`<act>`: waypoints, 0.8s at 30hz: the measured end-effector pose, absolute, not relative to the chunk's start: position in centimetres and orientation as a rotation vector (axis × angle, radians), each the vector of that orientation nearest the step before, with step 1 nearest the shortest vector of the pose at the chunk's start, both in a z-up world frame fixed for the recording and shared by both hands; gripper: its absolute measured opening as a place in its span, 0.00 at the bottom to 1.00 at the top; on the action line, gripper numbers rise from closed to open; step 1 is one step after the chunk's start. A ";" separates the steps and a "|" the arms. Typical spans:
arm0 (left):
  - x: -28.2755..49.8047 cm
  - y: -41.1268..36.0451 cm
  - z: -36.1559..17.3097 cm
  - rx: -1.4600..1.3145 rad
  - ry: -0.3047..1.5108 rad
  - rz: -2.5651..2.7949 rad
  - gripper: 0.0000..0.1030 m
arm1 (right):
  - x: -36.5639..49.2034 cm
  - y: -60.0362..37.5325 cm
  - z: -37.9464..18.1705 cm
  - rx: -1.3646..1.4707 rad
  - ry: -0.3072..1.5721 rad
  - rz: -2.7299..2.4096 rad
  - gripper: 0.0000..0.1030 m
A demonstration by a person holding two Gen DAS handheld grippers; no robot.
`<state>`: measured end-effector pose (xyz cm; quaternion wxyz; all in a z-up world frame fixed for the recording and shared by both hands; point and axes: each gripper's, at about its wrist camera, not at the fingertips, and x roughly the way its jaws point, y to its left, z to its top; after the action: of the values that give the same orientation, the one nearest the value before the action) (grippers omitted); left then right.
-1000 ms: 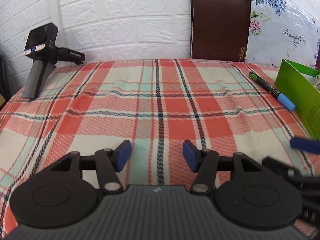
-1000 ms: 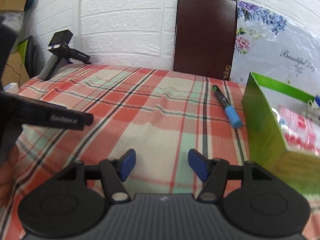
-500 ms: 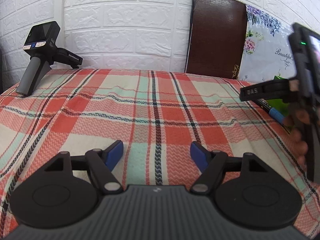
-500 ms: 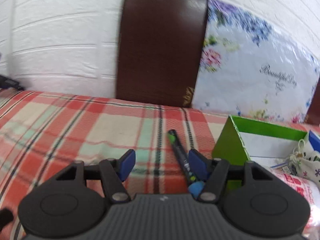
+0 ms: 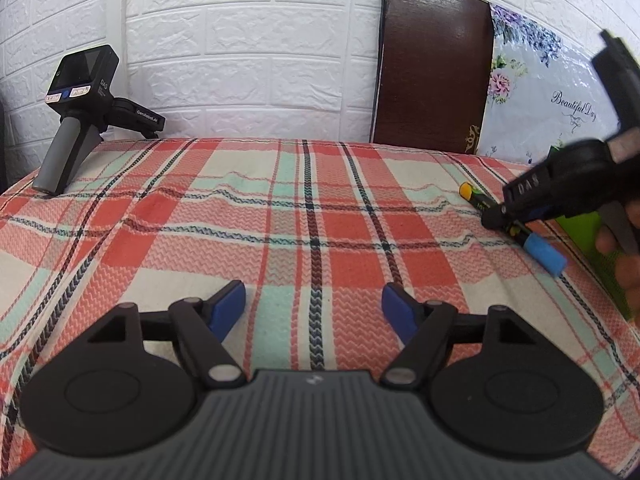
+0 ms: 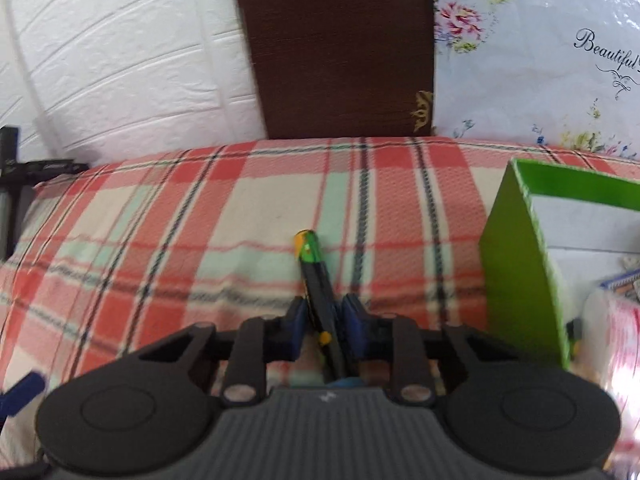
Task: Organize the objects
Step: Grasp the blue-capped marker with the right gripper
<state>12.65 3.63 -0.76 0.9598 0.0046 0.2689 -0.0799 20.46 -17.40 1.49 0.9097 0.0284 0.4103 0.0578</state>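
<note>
A black marker (image 6: 318, 280) with a green-orange end and a blue cap lies on the plaid cloth. My right gripper (image 6: 323, 320) is shut on the marker's barrel, low at the cloth. In the left wrist view the marker (image 5: 540, 246) shows at the right with the right gripper (image 5: 506, 216) over it. My left gripper (image 5: 314, 306) is open and empty above the cloth's front middle. A green box (image 6: 520, 264) stands right of the marker.
A spare gripper (image 5: 76, 116) stands at the far left on the plaid cloth (image 5: 280, 216). A dark brown board (image 5: 434, 68) and a floral panel (image 5: 552, 96) lean on the white brick wall. The green box holds packets (image 6: 618, 320).
My right gripper moved forward and down to the marker and closed its jaws on the barrel. My left gripper stayed open and shifted only slightly.
</note>
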 end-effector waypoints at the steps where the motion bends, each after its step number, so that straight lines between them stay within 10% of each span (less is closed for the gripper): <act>1: 12.7 3.5 -0.8 0.016 0.547 -0.160 0.75 | 19.5 -16.8 1.5 0.037 0.830 0.137 0.18; 24: 7.3 2.6 -0.1 0.084 0.673 -0.032 0.84 | 0.4 -13.7 0.3 -0.061 0.602 0.294 0.29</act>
<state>7.25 2.58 -0.06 0.9429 0.0412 0.3301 -0.0156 0.42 -13.69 0.32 0.9439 -0.0301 0.2953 0.1445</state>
